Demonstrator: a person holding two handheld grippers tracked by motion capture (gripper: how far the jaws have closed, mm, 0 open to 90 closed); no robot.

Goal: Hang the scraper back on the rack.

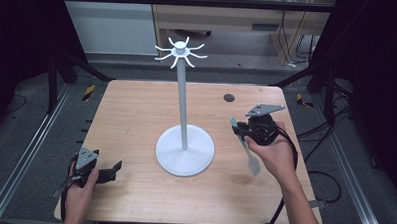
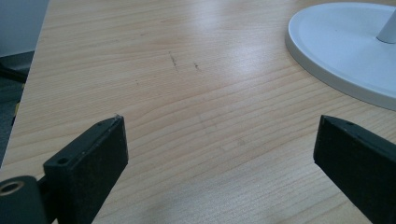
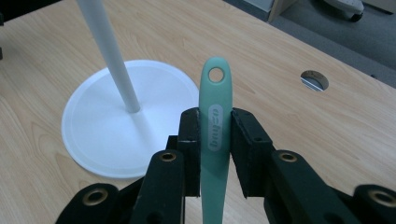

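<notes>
Here the right gripper (image 1: 239, 131), at the right of the high view, is clamped on the handle of a mint-green spatula (image 1: 246, 147). In the right gripper view the jaws press both sides of that spatula (image 3: 215, 126), and its end with the hanging hole points up the middle of the frame. In the high view its pale blade hangs toward the lower right, just beside the person's hand. The white stand (image 1: 184, 150) rises from its round base at the centre of the wooden table (image 1: 136, 110), hooks spread at its top. The left gripper (image 1: 115, 168) sits at the lower left, its jaws wide apart over bare wood.
</notes>
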